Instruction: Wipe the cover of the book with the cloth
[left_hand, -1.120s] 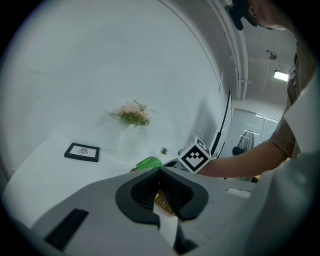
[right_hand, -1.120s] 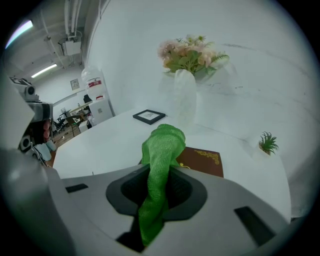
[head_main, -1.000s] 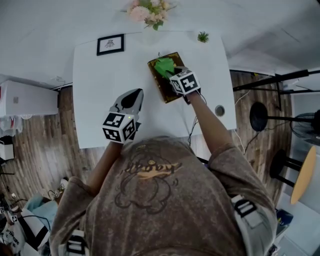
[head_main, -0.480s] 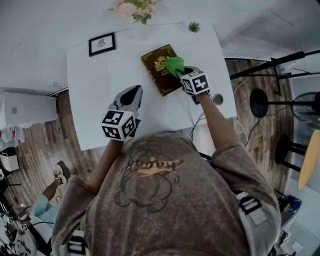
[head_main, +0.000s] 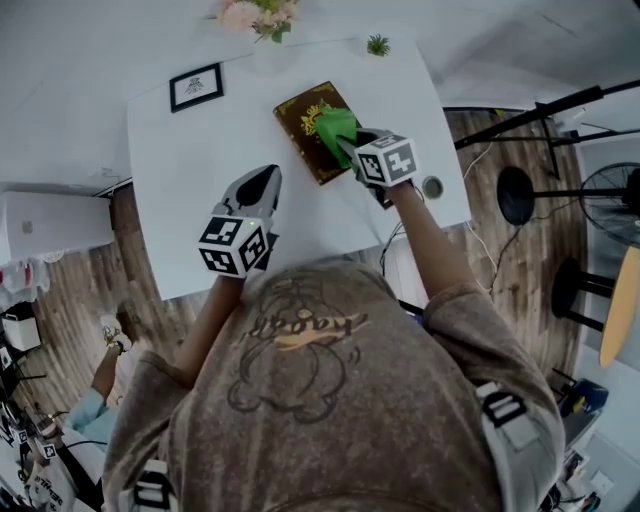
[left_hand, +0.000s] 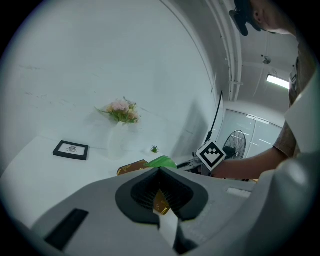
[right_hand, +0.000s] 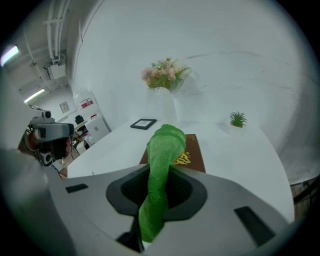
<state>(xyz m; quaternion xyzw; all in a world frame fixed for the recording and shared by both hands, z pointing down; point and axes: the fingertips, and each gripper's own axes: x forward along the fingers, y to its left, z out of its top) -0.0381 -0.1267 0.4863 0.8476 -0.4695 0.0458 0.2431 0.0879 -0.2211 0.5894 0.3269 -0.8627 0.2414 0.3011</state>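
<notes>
Cloth (head_main: 335, 128) lies over the book (head_main: 299, 122) on the table (head_main: 185, 185) (frame (head_main: 196, 87) leftward).

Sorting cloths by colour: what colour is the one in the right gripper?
The cloth is bright green, clearest in the right gripper view.

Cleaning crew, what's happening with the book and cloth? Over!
Right gripper shut on the green cloth, cloth over the book cover. Left gripper shut, empty, above the table. Picture frame and flowers stand apart from it. Over.
</notes>
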